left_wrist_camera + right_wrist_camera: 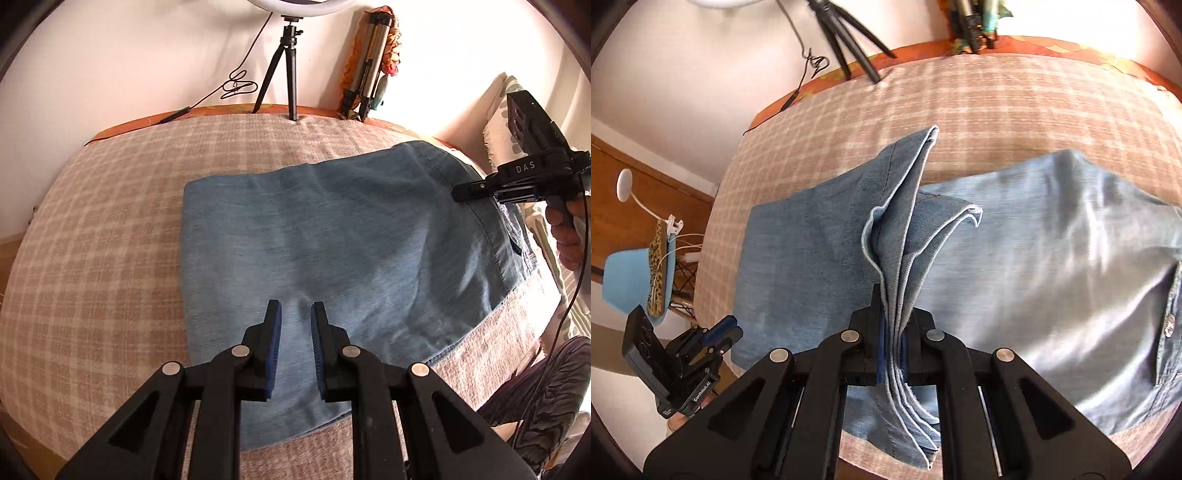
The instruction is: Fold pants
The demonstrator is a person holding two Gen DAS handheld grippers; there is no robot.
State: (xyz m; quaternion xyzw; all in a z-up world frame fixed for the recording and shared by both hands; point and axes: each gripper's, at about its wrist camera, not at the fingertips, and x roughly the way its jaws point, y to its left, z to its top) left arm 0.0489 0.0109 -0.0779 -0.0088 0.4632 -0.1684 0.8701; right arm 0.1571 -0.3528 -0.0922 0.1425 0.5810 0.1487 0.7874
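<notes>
a checked bed [110,221] carried the blue pants [332,229], already doubled over, long axis running left to right across both views. the right gripper [892,339] had its fingers clamped on a stack of hem layers, held up above the spread cloth with the waistband lying to its right. the left gripper [295,325] hung over the near edge, fingers narrowly apart with nothing between them. no containers were visible.
</notes>
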